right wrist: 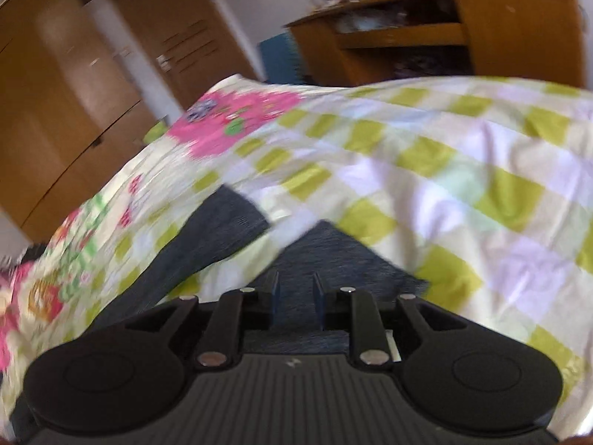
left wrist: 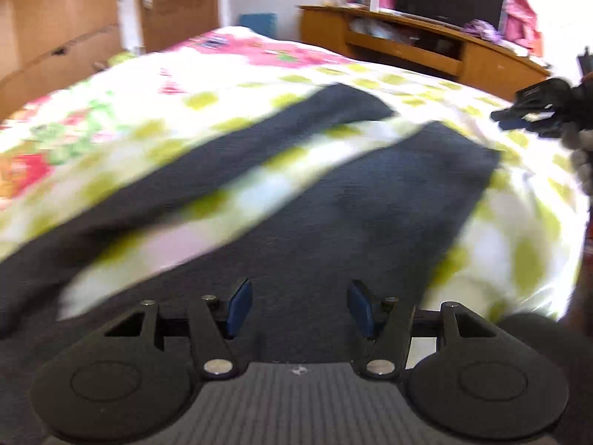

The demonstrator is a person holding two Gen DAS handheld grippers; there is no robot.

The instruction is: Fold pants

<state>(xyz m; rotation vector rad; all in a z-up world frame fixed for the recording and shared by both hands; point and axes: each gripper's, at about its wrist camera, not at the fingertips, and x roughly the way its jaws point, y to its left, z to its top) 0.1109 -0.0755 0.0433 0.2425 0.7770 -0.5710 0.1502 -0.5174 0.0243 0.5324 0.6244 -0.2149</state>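
Left gripper (left wrist: 299, 307): blue pads (left wrist: 240, 306) stood well apart, nothing between them; released, hovering over the dark cloth at 6 o'clock of its view. Judgement: jaws held wide and clear of the fabric, so this hand was between grasps rather than carrying anything.

Right gripper (right wrist: 296, 298): fingers (right wrist: 318, 298) stood close together with a narrow gap. Cloth showed through the gap, but it appeared to lie below the pads, not pinched; read as released, though blur made this less than certain. In the left wrist view the same gripper (left wrist: 519, 115) sat at 3 o'clock, above the bed and off the far right leg end.

Pants (left wrist: 333, 200): dark, charcoal to navy, knit-looking, lying flat on the bedspread (left wrist: 155, 85). Both legs were spread in a V, running from 6 o'clock toward 12 and 1 o'clock, with a strip of green-checked cover between them. In the right wrist view the legs (right wrist: 222, 230) ended at about 11 and 12 o'clock of the gripper. Leg ends looked square and mostly smooth.

Judgement: the legs lay open and unstacked, so the first fold, one leg over the other, was not yet done.

Beyond: wooden TV stand (left wrist: 407, 44) at 1 o'clock, wardrobe (left wrist: 55, 18) at 10 o'clock. Both views were motion-blurred.
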